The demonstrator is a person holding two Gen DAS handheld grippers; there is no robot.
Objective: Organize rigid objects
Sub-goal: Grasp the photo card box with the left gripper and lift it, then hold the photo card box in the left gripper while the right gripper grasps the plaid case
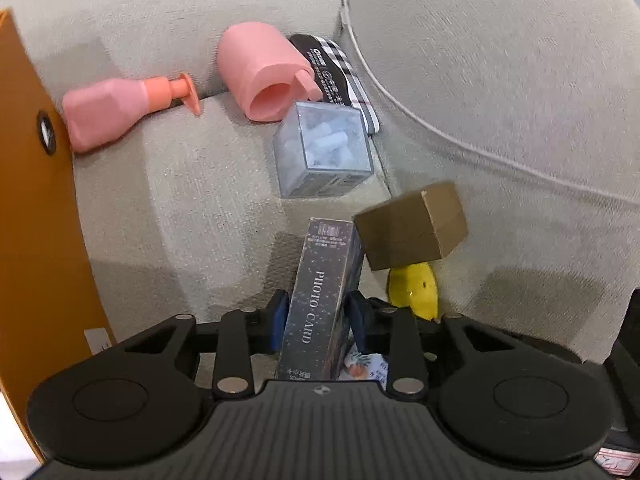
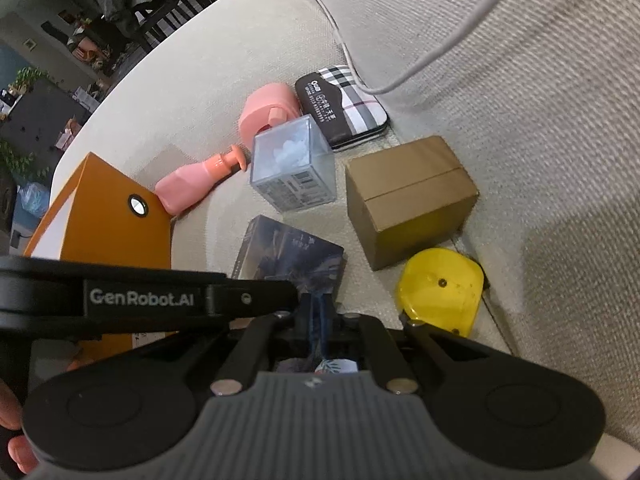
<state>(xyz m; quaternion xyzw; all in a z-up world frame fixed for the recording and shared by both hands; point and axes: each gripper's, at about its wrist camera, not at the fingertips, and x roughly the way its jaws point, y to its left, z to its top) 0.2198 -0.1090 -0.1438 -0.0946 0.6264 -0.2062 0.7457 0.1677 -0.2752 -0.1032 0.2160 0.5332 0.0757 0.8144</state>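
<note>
Left tongs (image 1: 318, 322) are clamped on the dark starry photo-card box (image 1: 320, 300) for lifting, while right tongs (image 2: 319, 312) are pinched fully closed on nothing.

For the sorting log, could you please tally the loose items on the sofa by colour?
Pink: 2, bottle and cup
Brown: 1, cardboard box
Yellow: 1, yellow item
Clear: 1, clear cube box
Dark: 2, photo card box and plaid case
Orange: 1, orange box
Total: 8
</note>
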